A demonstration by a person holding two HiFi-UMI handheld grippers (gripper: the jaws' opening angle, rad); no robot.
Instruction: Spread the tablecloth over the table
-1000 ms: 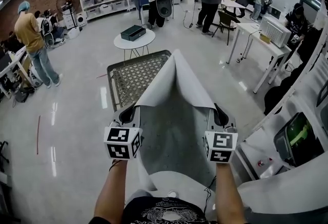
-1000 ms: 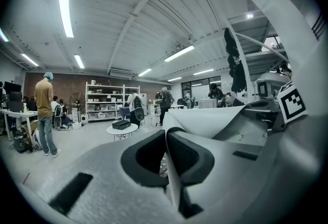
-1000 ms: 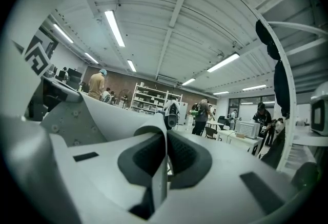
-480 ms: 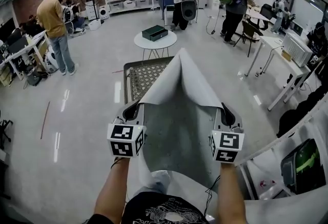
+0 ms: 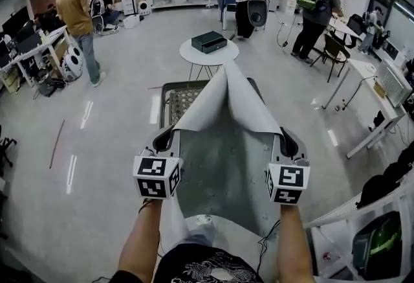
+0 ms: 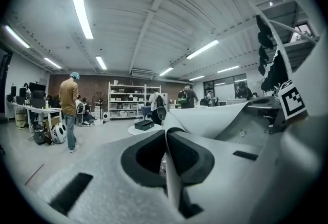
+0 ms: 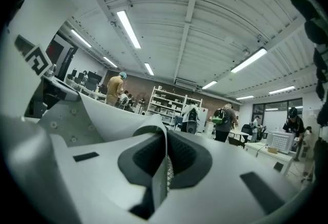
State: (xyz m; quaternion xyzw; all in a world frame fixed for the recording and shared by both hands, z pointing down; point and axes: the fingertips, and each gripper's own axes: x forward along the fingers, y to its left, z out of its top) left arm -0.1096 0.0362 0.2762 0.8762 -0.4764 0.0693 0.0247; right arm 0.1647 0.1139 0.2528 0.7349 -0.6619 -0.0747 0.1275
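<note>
Seemingly light and limp, the tablecloth (image 5: 226,171) sags between the left tool (image 5: 165,140) and right tool (image 5: 288,143), each pinching a near-edge corner, the sensible hold, its far end over the mesh table (image 5: 169,99) ahead.

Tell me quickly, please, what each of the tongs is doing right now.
Left tongs: closed on one edge of the pale grey fabric tablecloth.
Right tongs: closed on the opposite edge of it.

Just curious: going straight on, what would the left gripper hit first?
Probably the mesh table right ahead of the left gripper, which is shut on the tablecloth; it might pass just above.
</note>
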